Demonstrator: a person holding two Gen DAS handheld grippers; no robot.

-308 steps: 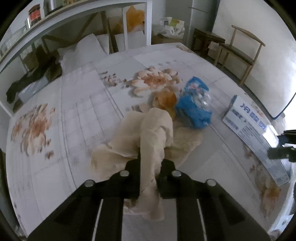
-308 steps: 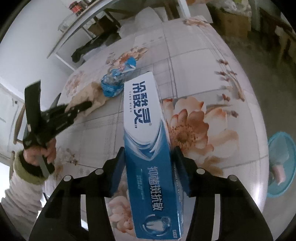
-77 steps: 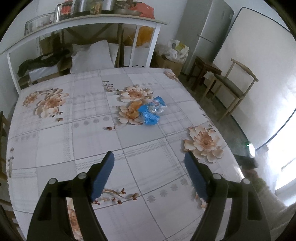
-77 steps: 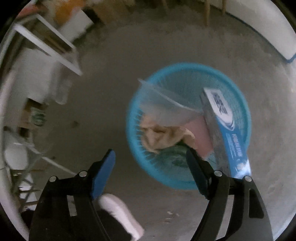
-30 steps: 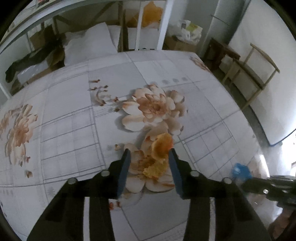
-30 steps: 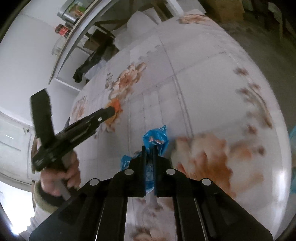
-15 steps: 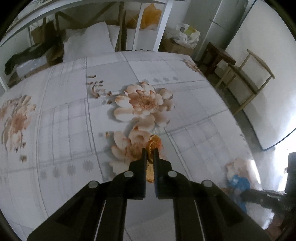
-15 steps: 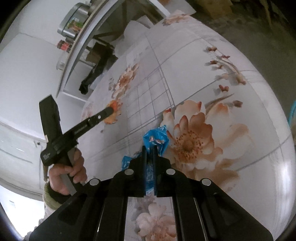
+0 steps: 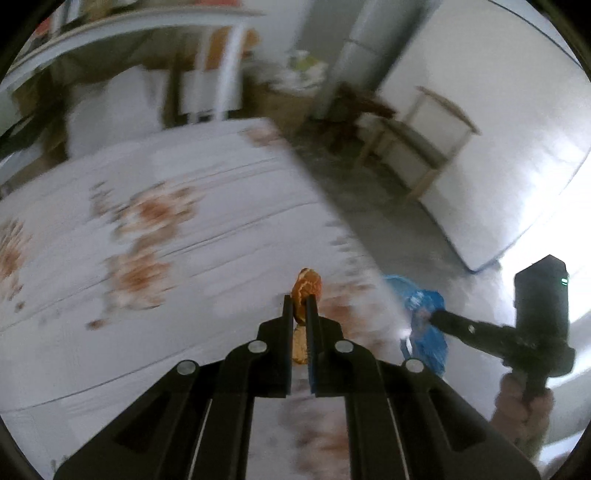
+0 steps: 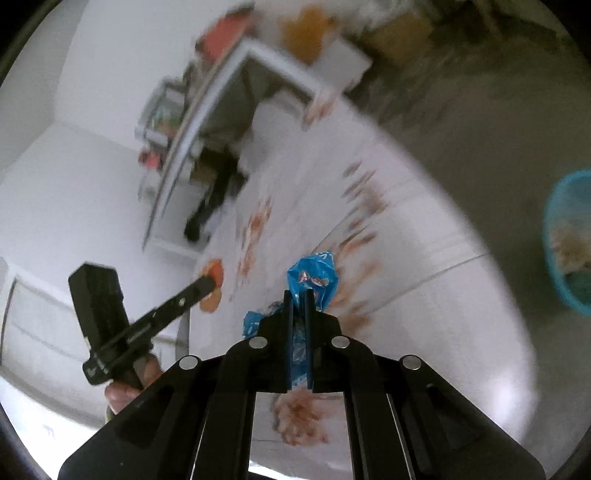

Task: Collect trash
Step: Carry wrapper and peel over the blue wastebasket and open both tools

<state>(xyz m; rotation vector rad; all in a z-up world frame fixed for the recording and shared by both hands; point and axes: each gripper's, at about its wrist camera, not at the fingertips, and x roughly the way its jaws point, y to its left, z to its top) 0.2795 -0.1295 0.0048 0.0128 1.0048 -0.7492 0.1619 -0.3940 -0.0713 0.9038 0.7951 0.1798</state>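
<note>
The room has white walls, a gray floor (image 9: 373, 192) and a big table (image 9: 207, 206) with a white cloth that has orange flowers on it. Both pictures are blurry. Past the far end of the table there is a white shelf (image 9: 129, 22) with things on it, and a wooden chair (image 9: 424, 136) stands by the wall. The left gripper (image 9: 300, 302) is closed tight on a piece of orange peel (image 9: 306, 288). The peel sticks out past the tips, up in the air above the table. In the right wrist picture the same peel (image 10: 214, 273) shows at the end of the left gripper (image 10: 207, 282), and a hand (image 10: 125, 391) holds that gripper from below. The right gripper (image 10: 298, 295) is closed tight on a blue plastic wrapper (image 10: 314, 277). The wrapper pokes out in front of the tips and hangs down between the fingers, above the table edge. In the left wrist picture the right gripper (image 9: 432, 315) is off to the right with the blue wrapper (image 9: 424, 317) bunched at its tip, and a hand (image 9: 524, 410) holds it. A blue basket (image 10: 565, 258) sits on the floor at the far right, beside the table, with some pale trash (image 10: 570, 243) inside it.
</note>
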